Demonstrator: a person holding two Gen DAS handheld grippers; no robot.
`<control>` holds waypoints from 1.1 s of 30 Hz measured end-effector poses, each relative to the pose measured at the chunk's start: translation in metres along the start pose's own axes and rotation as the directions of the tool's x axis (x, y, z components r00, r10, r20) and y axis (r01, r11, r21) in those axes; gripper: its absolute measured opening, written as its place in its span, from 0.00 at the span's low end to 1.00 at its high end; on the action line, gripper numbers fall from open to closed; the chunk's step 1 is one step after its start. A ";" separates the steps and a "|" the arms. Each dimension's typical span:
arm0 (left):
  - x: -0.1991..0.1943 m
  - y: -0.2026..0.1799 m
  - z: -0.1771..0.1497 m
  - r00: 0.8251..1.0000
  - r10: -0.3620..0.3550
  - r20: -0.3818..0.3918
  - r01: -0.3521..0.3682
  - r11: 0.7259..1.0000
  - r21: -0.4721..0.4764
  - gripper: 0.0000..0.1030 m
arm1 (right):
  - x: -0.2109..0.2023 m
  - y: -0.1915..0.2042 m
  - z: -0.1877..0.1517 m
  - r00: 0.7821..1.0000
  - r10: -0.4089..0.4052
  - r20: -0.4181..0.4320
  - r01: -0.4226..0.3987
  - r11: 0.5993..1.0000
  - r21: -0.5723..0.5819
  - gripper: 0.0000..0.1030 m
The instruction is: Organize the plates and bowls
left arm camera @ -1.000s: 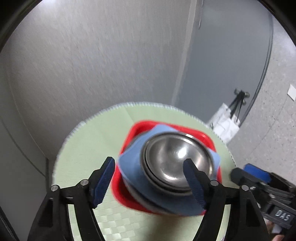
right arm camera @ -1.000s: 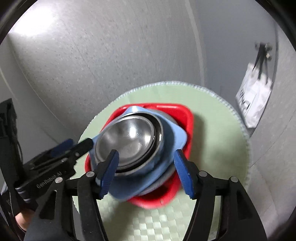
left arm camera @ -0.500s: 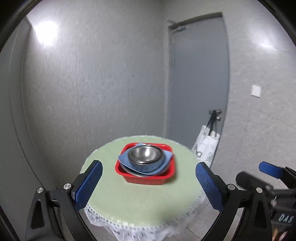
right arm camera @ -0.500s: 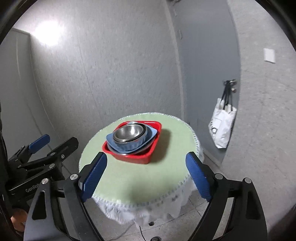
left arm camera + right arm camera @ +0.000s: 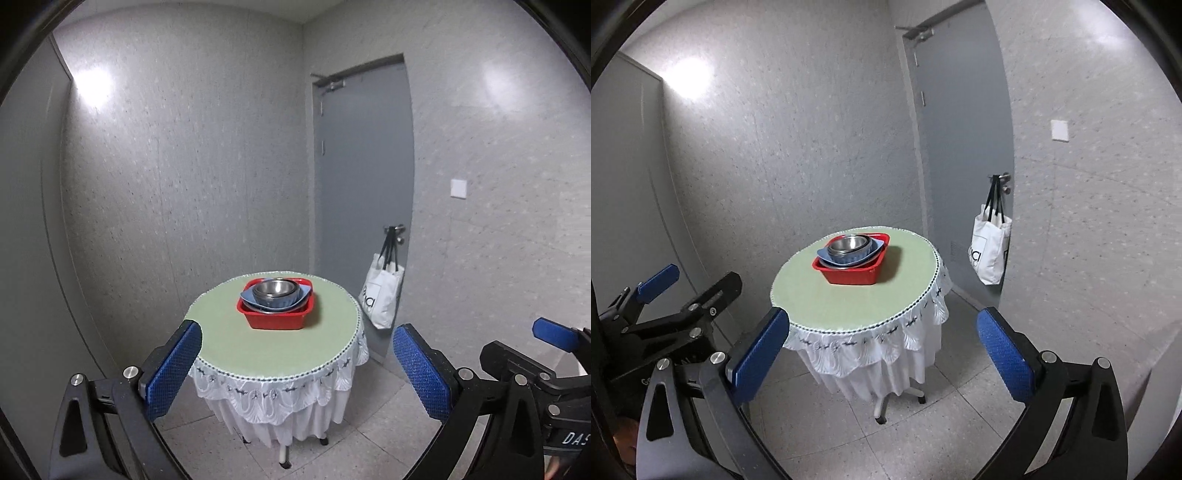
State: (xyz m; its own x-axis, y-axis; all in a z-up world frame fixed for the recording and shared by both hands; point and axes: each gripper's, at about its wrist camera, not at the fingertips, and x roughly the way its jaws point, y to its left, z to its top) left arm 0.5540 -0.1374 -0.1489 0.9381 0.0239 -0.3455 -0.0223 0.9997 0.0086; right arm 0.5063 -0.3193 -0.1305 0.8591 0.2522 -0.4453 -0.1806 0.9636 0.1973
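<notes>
Both grippers, left (image 5: 295, 373) and right (image 5: 882, 358), hang released, well back from the bench (image 5: 229, 332), where nested bowls (image 5: 275, 290) overfill the red tub (image 5: 277, 319); a careless approach could tip them out

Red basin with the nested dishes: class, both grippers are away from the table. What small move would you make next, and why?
Probably none beyond lowering both tools. The metal bowls sit nested in the blue dish inside the red basin on the table, and the left gripper and right gripper are open, empty and far off.
</notes>
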 end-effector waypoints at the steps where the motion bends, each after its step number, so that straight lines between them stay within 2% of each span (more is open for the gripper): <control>1: -0.014 0.001 -0.005 1.000 -0.001 0.007 0.001 1.000 0.002 1.00 | -0.015 0.004 -0.005 1.000 -0.004 0.007 0.004 1.000 0.001 1.00; 5: -0.087 0.016 -0.026 0.999 -0.025 0.030 0.025 1.000 0.018 1.00 | -0.068 0.029 -0.027 0.998 -0.039 0.041 0.039 0.999 0.001 1.00; 11: -0.184 0.050 -0.062 0.999 -0.041 0.019 0.040 0.998 0.050 1.00 | -0.146 0.084 -0.066 0.992 -0.096 0.080 0.096 0.995 -0.004 1.00; 14: -0.229 0.067 -0.069 0.998 -0.065 0.009 0.065 0.997 0.037 1.00 | -0.179 0.103 -0.083 0.991 -0.106 0.077 0.105 0.994 0.018 1.00; 20: -0.326 0.091 -0.084 0.995 -0.092 0.046 0.090 0.995 0.045 1.00 | -0.244 0.134 -0.104 0.976 -0.180 0.120 0.180 0.984 0.008 1.00; 26: -0.394 0.108 -0.105 0.990 -0.117 0.077 0.114 0.993 0.043 1.00 | -0.292 0.150 -0.117 0.958 -0.230 0.171 0.236 0.972 -0.016 1.00; 33: -0.435 0.115 -0.120 0.991 -0.107 0.085 0.104 0.994 0.036 1.00 | -0.327 0.154 -0.127 0.946 -0.250 0.206 0.265 0.963 -0.049 1.00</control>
State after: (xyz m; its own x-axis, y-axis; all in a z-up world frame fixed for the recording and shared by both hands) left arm 0.1022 -0.0324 -0.1100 0.9611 -0.0834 -0.2633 0.0881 0.9961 0.0060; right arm 0.1369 -0.2424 -0.0651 0.9565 -0.0203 -0.2909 0.0301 0.9991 0.0292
